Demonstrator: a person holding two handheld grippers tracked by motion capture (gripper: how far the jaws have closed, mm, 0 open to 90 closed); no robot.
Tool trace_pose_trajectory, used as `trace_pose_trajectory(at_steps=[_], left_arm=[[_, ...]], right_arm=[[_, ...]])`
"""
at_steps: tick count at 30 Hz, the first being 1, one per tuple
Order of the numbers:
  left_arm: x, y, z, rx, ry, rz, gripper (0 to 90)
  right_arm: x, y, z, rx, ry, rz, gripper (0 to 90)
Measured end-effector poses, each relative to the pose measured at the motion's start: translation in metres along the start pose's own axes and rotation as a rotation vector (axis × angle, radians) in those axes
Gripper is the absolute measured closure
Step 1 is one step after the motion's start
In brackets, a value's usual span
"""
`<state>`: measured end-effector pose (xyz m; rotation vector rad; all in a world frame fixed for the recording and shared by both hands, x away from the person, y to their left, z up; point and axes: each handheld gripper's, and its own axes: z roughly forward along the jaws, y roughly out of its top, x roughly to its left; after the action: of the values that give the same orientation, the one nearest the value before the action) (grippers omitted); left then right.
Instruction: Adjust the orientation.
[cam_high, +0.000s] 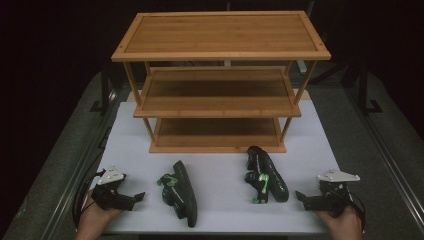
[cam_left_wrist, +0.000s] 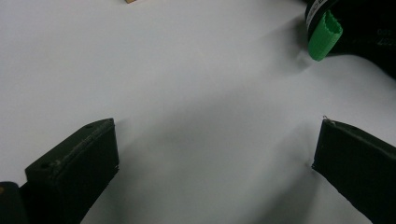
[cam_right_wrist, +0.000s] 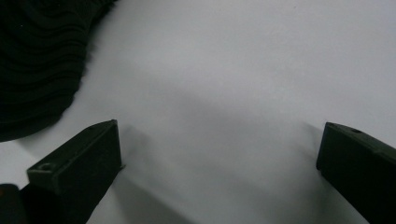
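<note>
Two black sandals with green straps lie on their sides on the white table (cam_high: 220, 200). The left sandal (cam_high: 180, 192) is at front centre-left, the right sandal (cam_high: 266, 175) at centre-right. My left gripper (cam_high: 137, 196) rests at the front left, open, pointing at the left sandal and apart from it. In the left gripper view a green strap tab (cam_left_wrist: 324, 37) shows at top right beyond the wide-apart jaws. My right gripper (cam_high: 301, 196) rests at the front right, open, just short of the right sandal, whose ribbed black sole (cam_right_wrist: 37, 65) shows in the right gripper view.
A three-tier bamboo shelf rack (cam_high: 220, 50) stands at the back of the table, all tiers bare. Its bottom tier (cam_high: 217, 135) sits just behind the sandals. Metal rails (cam_high: 385, 150) run along both sides of the table. A person's hands hold both grippers at the front edge.
</note>
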<state>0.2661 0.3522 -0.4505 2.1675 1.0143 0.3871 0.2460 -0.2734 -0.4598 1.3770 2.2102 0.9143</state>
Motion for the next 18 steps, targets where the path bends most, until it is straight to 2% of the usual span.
trace_pose_trajectory(at_steps=[5, 7, 8, 11, 12, 15, 18], left_arm=[[-0.001, -0.003, -0.006, -0.01, -0.007, 0.006, 4.9], [-0.002, -0.003, -0.01, -0.016, -0.028, 0.005, 6.2], [-0.003, -0.003, -0.016, -0.031, -0.052, 0.014, 15.0], [-0.004, -0.002, -0.02, -0.044, -0.064, 0.02, 15.4], [-0.006, -0.001, -0.023, -0.065, -0.083, 0.029, 24.3], [-0.01, 0.001, -0.026, -0.068, -0.097, 0.04, 28.1], [-0.016, 0.006, -0.031, -0.087, -0.135, 0.067, 38.5]], right_arm=[[0.0, 0.0, 0.0, 0.0, 0.0, 0.0, 0.0], [0.0, 0.0, 0.0, 0.0, 0.0, 0.0, 0.0], [0.0, 0.0, 0.0, 0.0, 0.0, 0.0, 0.0], [0.0, 0.0, 0.0, -0.002, 0.0, 0.0, 0.0], [0.0, 0.0, 0.0, 0.0, 0.0, 0.0, 0.0], [0.0, 0.0, 0.0, 0.0, 0.0, 0.0, 0.0], [0.0, 0.0, 0.0, 0.0, 0.0, 0.0, 0.0]])
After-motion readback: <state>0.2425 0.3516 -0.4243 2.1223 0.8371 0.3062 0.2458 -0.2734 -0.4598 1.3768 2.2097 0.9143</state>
